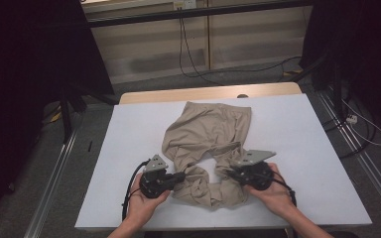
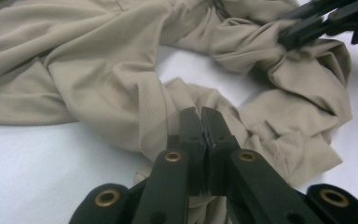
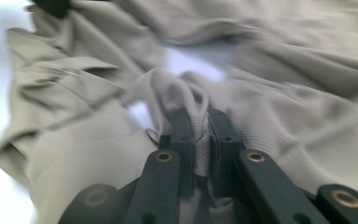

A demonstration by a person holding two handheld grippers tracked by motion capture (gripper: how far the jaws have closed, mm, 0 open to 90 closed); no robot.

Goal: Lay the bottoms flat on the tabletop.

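A beige garment [image 1: 208,129] lies crumpled on the white table [image 1: 307,148], its near part bunched into a loop around a bare patch. My left gripper [image 1: 182,175] is shut on a fold at the loop's left side. In the left gripper view the black jaws [image 2: 201,116] meet tip to tip, with cloth [image 2: 74,70] pinched and bulging beneath them. My right gripper [image 1: 229,173] is shut on the loop's right side. The right gripper view shows a ridge of fabric [image 3: 284,116] squeezed between its jaws [image 3: 199,119]. The right gripper [image 2: 307,23] also appears far off in the left gripper view.
A wooden strip [image 1: 203,93] runs along the table's far edge. Black cables [image 1: 193,64] trail on the floor beyond it, and dark stands [image 1: 69,109] flank the table. White tabletop stretches to either side of the garment.
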